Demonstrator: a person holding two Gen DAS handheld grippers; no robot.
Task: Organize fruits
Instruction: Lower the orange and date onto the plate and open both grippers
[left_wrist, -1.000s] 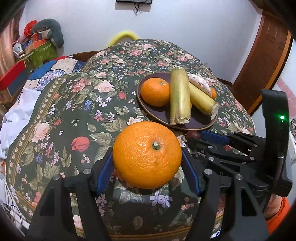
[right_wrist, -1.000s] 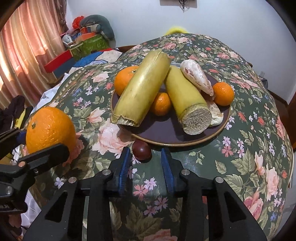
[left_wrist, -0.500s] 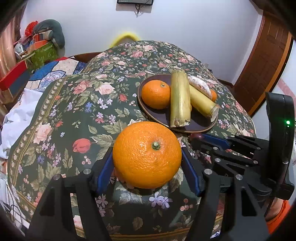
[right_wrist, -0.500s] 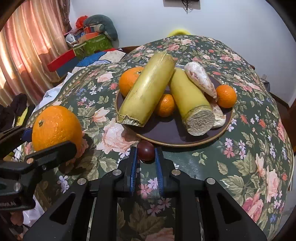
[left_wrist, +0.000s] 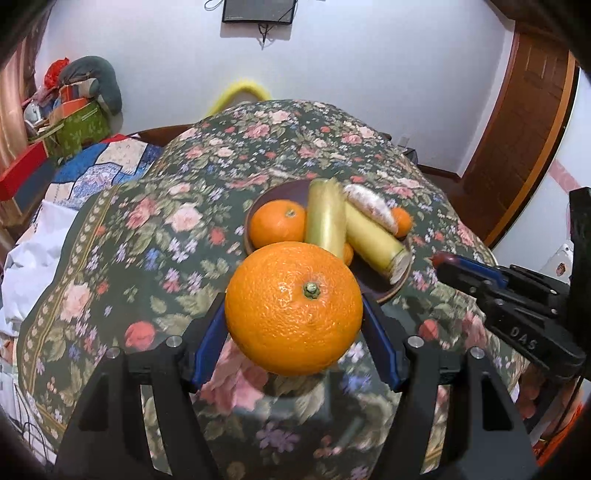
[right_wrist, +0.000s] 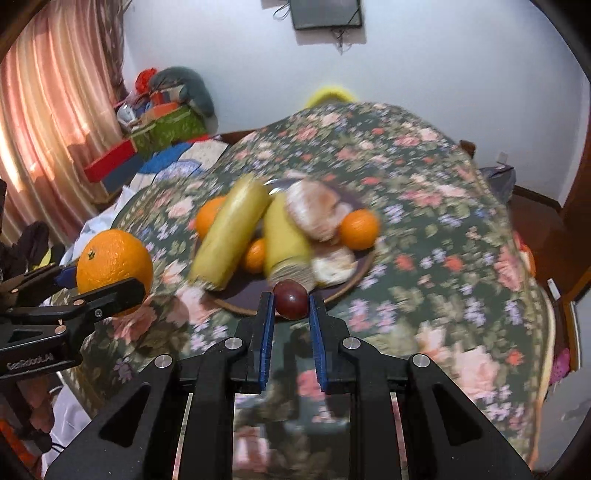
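Orange (left_wrist: 293, 308), large, stem up: clamped between the blue pads of the left tongs (left_wrist: 294, 314), held above the surface (left_wrist: 155, 229) with its floral cloth. Left wrist view, further items: dark plate (left_wrist: 388, 290) just behind the orange, carrying a second orange (left_wrist: 277, 229), two yellow-green cane sticks (left_wrist: 325, 219) lying side by side, a peeled pale fruit (left_wrist: 369, 206) resting across one stick, and a small orange (left_wrist: 402, 221) at the far rim. Right tongs (left_wrist: 437, 260) enter at the right edge, tips near the plate rim; their grip is unclear here.

Right wrist view, blurred: right tongs (right_wrist: 291, 306) clenched on a small dark red fruit (right_wrist: 291, 299), at the near rim of the plate (right_wrist: 347, 284); whether the fruit touches the cloth cannot be told. Left tongs (right_wrist: 107, 275) at the left, well apart, gripping the orange (right_wrist: 113, 266). Pink curtain (right_wrist: 55, 122) at the left.
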